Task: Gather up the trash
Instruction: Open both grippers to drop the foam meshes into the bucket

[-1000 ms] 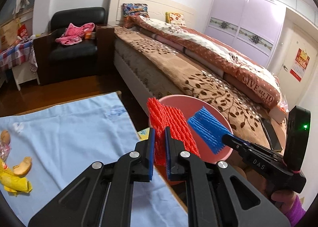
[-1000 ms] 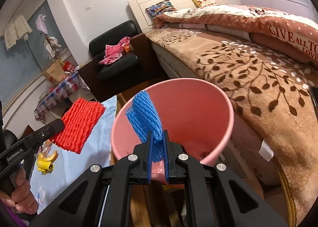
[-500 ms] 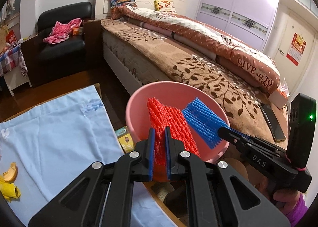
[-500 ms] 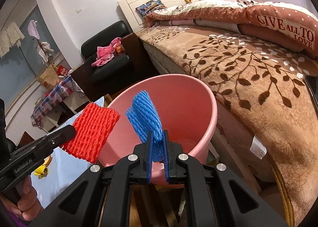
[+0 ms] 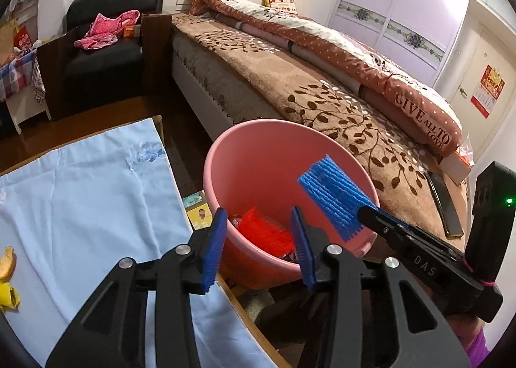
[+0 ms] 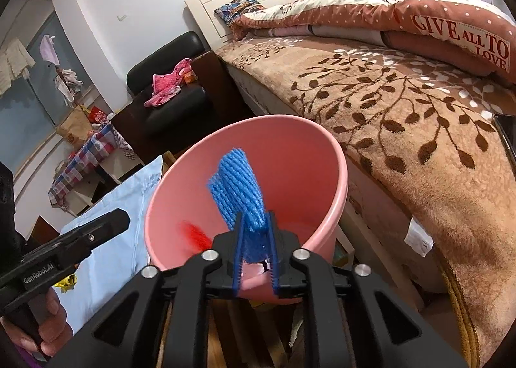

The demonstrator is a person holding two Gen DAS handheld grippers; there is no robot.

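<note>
A pink bin (image 5: pixel 258 148) (image 6: pixel 300 155) stands on the floor between the table and the bed. My left gripper (image 5: pixel 258 239) is open and empty at the bin's near rim. A red foam net (image 5: pixel 264 232) lies inside the bin and shows as a red blur in the right wrist view (image 6: pixel 195 235). My right gripper (image 6: pixel 254 252) is shut on a blue foam net (image 6: pixel 238 187) (image 5: pixel 335 197), held over the bin's mouth; its jaws look slightly parted.
A table with a light blue cloth (image 5: pixel 80 206) is at the left, with yellow peel scraps (image 5: pixel 6 284) at its edge. A bed (image 5: pixel 322 94) runs behind the bin. A black armchair (image 5: pixel 106 45) stands at the back. A phone (image 5: pixel 445 203) lies on the bed.
My left gripper has opened and the red foam net has dropped into the pink bin. Both grippers have moved closer over the bin. The right gripper's jaws have parted slightly around the blue net.
</note>
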